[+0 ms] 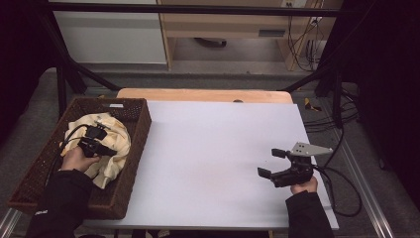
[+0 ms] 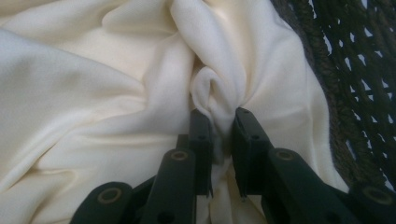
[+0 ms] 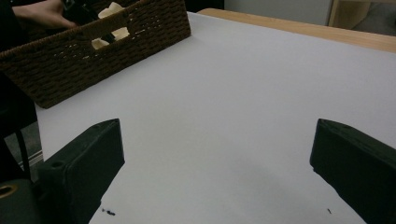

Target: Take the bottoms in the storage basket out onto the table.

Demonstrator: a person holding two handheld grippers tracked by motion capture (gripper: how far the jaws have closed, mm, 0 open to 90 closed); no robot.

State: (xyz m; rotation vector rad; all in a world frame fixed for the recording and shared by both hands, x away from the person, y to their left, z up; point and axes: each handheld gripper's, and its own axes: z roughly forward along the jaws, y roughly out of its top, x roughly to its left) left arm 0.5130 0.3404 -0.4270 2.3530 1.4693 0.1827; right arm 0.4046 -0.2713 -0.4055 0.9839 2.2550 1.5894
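White table sheet (image 1: 213,163) | wicker basket (image 1: 136,144) at its left edge, cream cloth (image 1: 111,148) inside | left gripper (image 2: 223,128) pinching a cloth fold | right gripper (image 1: 271,162) jaws wide apart, nothing between, well apart from basket

The place looks like a lab: a black metal frame (image 1: 64,74) surrounds a wooden table covered with a white sheet (image 1: 218,148), loose black cables (image 1: 307,44) trail across the grey carpeted floor (image 1: 237,67), beside plain pale cabinets (image 1: 109,34).
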